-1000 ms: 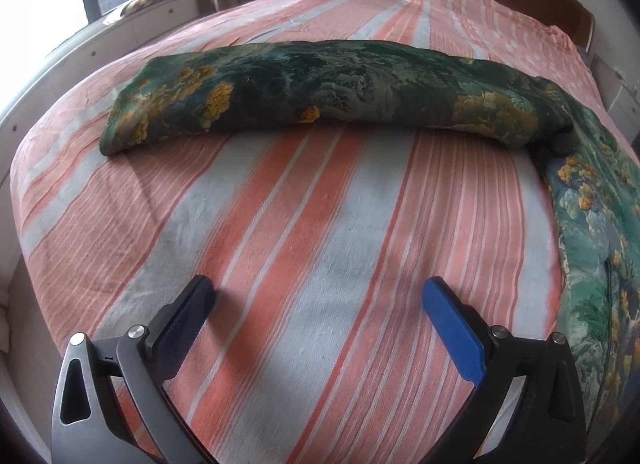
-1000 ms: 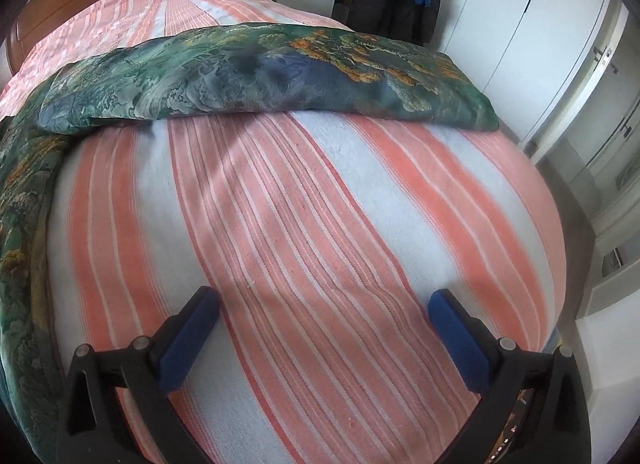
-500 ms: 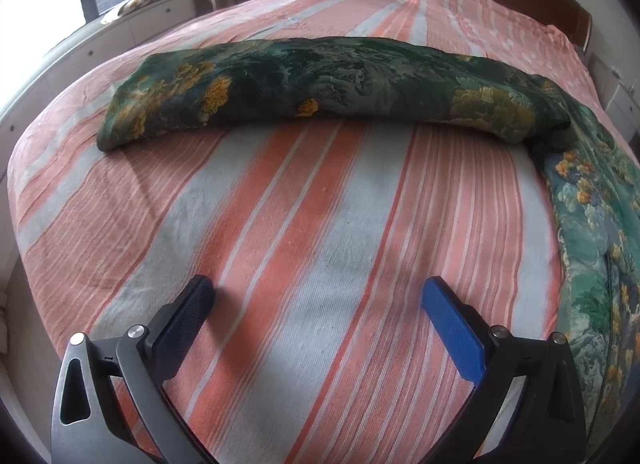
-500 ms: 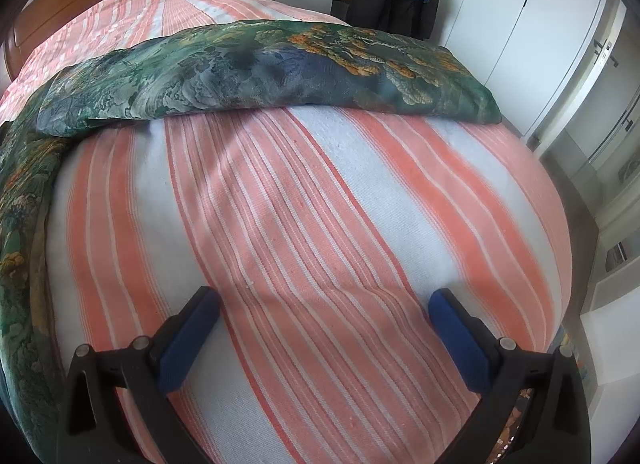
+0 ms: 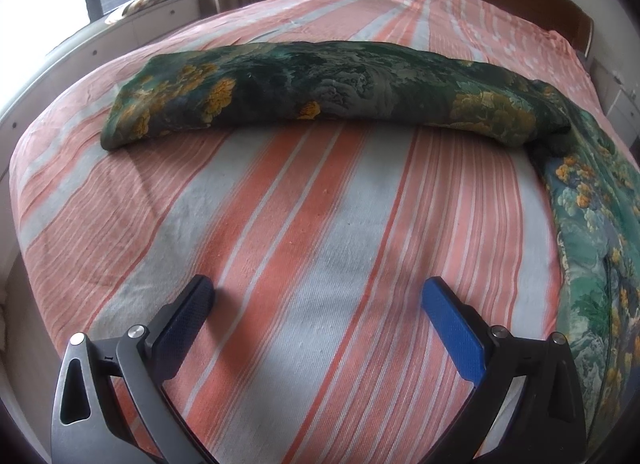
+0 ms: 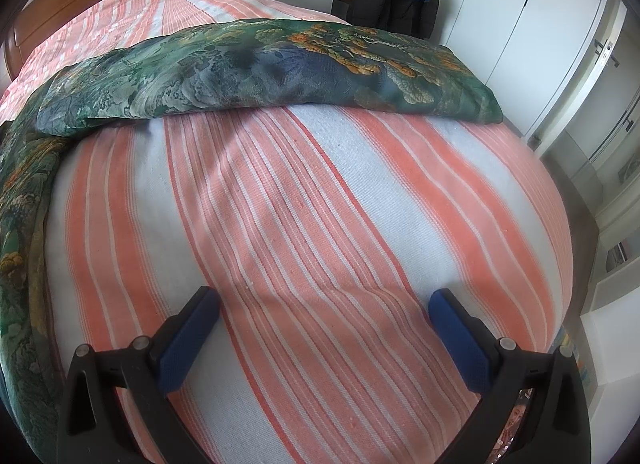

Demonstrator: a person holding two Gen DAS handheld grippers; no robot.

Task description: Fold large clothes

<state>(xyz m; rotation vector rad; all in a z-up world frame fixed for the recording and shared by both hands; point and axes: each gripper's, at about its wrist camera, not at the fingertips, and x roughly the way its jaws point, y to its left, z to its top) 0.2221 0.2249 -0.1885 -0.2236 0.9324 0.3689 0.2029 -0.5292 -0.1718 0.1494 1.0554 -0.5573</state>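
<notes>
Hovering wide open and empty over the striped bed (image 5: 304, 232), the left gripper (image 5: 318, 302) and right gripper (image 6: 324, 310) have barely shifted, leaving the green garment (image 5: 320, 83) lying across the bed's middle, one end trailing toward its near edge, awaiting another fold.

right gripper (image 6: 324, 306) spread, empty | green garment (image 6: 256, 75) folded on striped bed (image 6: 320, 203)

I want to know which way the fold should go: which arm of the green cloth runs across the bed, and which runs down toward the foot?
The folded arm lies crosswise; the other trails footward beside the left tool.
</notes>
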